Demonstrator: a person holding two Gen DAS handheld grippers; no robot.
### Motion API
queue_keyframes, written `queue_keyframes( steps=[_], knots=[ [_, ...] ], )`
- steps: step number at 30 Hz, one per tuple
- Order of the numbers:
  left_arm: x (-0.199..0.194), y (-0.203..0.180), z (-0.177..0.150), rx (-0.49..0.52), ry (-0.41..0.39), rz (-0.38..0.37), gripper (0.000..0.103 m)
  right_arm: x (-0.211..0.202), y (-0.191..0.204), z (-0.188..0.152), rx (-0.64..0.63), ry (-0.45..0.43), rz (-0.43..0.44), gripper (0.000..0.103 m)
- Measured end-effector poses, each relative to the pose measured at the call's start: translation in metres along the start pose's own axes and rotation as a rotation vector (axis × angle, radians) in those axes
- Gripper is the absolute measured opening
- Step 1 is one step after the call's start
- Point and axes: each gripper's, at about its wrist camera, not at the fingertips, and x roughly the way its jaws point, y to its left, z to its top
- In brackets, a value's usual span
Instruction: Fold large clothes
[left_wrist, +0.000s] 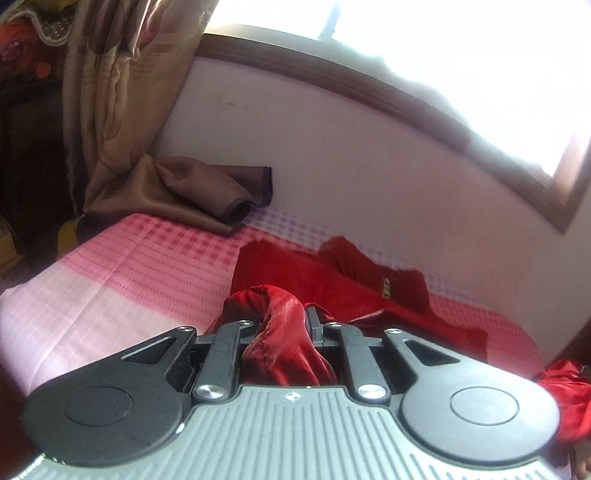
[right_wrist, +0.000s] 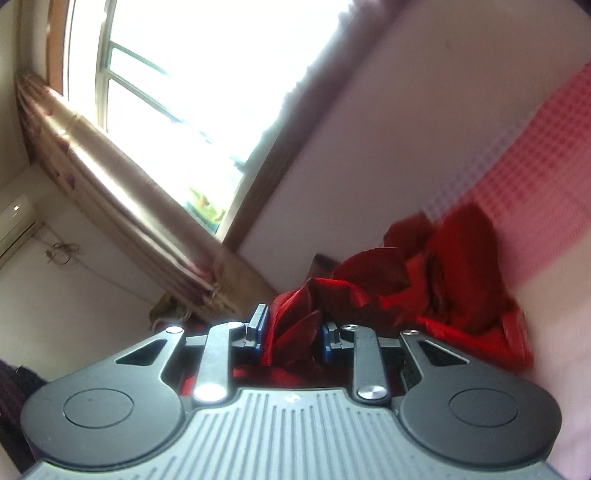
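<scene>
A large red velvet garment (left_wrist: 332, 284) lies crumpled on the pink checked bed sheet (left_wrist: 122, 266), near the wall. My left gripper (left_wrist: 284, 325) is shut on a shiny red fold of it, which bunches between the fingers and hides the left one. In the right wrist view the same red garment (right_wrist: 436, 288) is heaped on the sheet (right_wrist: 546, 192). My right gripper (right_wrist: 293, 332) is shut on another bunch of its cloth, held between the blue-padded fingers (right_wrist: 256, 326). That view is tilted sideways.
A brown curtain (left_wrist: 110, 110) hangs at the left, its end (left_wrist: 207, 192) draped on the bed's far corner. A white wall (left_wrist: 369, 166) and a bright window (left_wrist: 443, 55) are behind the bed. A second curtain (right_wrist: 122, 206) and an air conditioner (right_wrist: 14, 225) show in the right wrist view.
</scene>
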Motion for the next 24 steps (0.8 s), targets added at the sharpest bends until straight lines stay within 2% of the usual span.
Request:
queue_keyframes(
  steps=[5,13,16,18,19,20,21,23,24],
  knots=[
    [0.041,-0.011,0.021,-0.007,0.001,0.048,0.019,0.032,-0.017,0.029,0.026,-0.018,-0.056,0.027],
    [0.107,-0.027,0.037,0.012,0.018,0.125,0.026,0.082,-0.055,0.051,0.076,-0.022,-0.139,0.027],
    [0.128,-0.024,0.042,-0.014,0.034,0.122,0.033,0.098,-0.069,0.054,0.098,-0.029,-0.167,0.027],
    [0.135,-0.021,0.043,-0.037,0.016,0.126,0.040,0.108,-0.079,0.053,0.122,-0.032,-0.189,0.028],
    [0.136,-0.022,0.044,-0.025,-0.011,0.142,0.044,0.112,-0.085,0.053,0.136,-0.034,-0.201,0.028],
    [0.135,-0.024,0.045,0.001,-0.050,0.163,0.059,0.116,-0.092,0.052,0.153,-0.037,-0.211,0.029],
    [0.132,-0.027,0.045,0.031,-0.105,0.195,0.080,0.115,-0.099,0.053,0.167,-0.041,-0.213,0.029],
    [0.122,-0.034,0.044,0.096,-0.239,0.271,0.103,0.121,-0.112,0.052,0.208,-0.047,-0.229,0.030],
    [0.117,-0.037,0.043,0.124,-0.288,0.287,0.103,0.122,-0.116,0.053,0.219,-0.051,-0.228,0.031]
  ],
)
